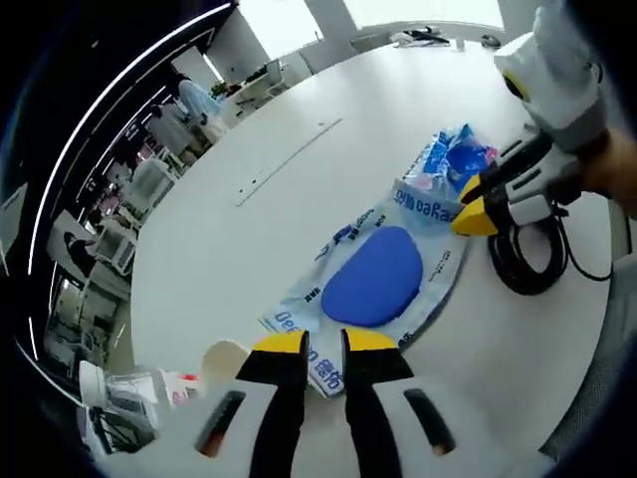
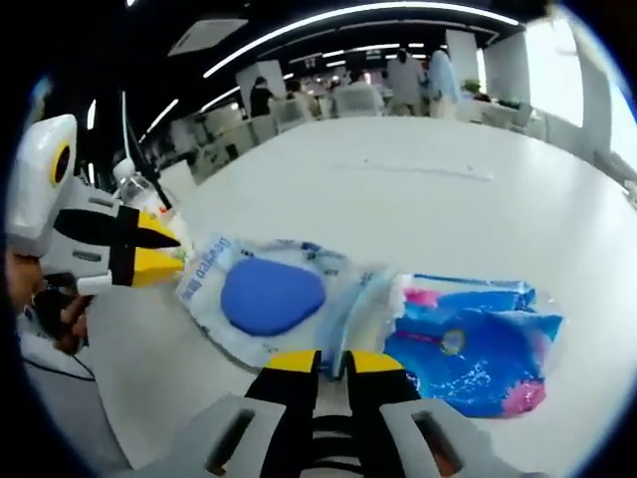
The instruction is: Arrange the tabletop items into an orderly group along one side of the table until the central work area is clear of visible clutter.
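A clear plastic package (image 1: 373,274) with a blue oval pad inside and blue lettering lies flat on the white round table (image 1: 249,249). My left gripper (image 1: 325,344) is shut on its near edge. My right gripper (image 1: 470,207) comes in from the right, shut on the opposite edge. In the right gripper view the package (image 2: 269,297) lies ahead, with my right gripper (image 2: 333,360) pinching its edge and the left gripper (image 2: 171,261) at its far left end. A blue and pink printed pouch (image 2: 468,344) lies against the package, also seen as the pouch (image 1: 456,159).
A coiled black cable (image 1: 526,267) lies beside the right gripper. A paper cup (image 1: 224,363) and a plastic bottle (image 1: 129,398) stand near the table edge, left of my left gripper. Small items (image 1: 428,38) sit at the table's far end. People and chairs (image 2: 398,85) are beyond.
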The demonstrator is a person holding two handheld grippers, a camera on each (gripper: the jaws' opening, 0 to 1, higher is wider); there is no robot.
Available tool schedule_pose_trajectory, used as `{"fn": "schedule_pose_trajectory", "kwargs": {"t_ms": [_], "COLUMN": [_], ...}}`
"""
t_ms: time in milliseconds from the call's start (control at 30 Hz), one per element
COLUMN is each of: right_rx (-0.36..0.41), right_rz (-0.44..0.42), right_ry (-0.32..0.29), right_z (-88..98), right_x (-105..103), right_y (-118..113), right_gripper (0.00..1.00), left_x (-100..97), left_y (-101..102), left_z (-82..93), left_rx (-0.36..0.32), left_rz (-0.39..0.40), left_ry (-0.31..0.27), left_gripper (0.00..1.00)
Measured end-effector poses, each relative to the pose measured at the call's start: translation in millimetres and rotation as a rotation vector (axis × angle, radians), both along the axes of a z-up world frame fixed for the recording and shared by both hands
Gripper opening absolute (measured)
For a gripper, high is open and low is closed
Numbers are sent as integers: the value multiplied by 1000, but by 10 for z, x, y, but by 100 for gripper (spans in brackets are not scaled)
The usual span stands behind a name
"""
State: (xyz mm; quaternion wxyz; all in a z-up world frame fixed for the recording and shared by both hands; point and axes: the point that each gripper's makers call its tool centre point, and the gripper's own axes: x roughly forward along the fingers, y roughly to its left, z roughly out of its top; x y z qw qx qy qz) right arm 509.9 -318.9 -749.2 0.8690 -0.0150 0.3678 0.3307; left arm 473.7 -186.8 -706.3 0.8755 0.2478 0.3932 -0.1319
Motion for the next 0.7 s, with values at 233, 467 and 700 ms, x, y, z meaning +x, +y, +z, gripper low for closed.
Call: {"fn": "schedule_pose_trajectory", "kwargs": {"t_ms": [233,467,700], "right_rx": [33,27,36], "right_rz": [43,41,55], "right_ry": [-73,-114,-99], "right_z": [198,321,344], "right_x": [22,-3,-123], "right_y": [76,19,-31], "right_gripper": [27,48,65], "left_x": [-209,-312,-335], "left_y": [9,131,232], "left_z": [-32,127,263], "left_rx": [-94,-213,-259], "left_rz": [14,79,113], "left_ry": [-14,-110,-179], "left_gripper": [27,47,74]}}
